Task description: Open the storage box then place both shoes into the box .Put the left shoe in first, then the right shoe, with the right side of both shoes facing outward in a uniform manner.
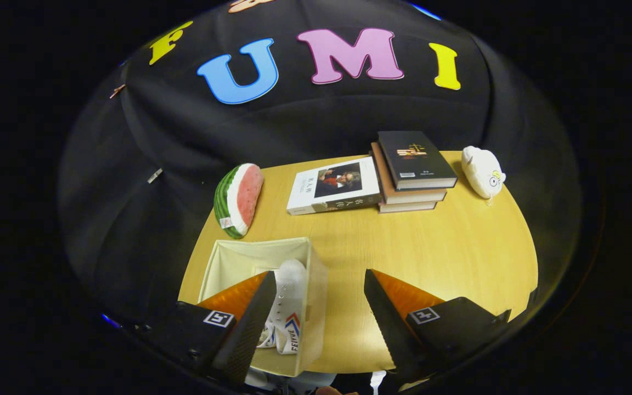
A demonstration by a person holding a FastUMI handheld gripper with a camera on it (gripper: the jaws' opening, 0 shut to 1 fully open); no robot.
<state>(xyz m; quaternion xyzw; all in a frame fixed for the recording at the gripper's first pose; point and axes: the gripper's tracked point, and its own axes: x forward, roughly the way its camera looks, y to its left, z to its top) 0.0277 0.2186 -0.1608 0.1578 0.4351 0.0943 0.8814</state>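
A watermelon toy (pixel 238 199) stands at the table's (pixel 447 258) far left edge, cut face turned toward the books; nearer, the open box (pixel 228 260) sits at the table's near left corner, its right wall just left of the gap between the fingers; inside it a white shoe (pixel 288 307) stands on edge along that right wall, toe pointing away, partly hidden by the left finger (pixel 247 323); the gripper (pixel 316 323) hangs above the near edge with its fingers wide apart and nothing between them, bare tabletop showing in the gap; beyond, a white book (pixel 333 185) lies flat, touching a stack of three books (pixel 412 173) on its right; a white plush (pixel 482 171) lies near the far right edge, just right of the stack.
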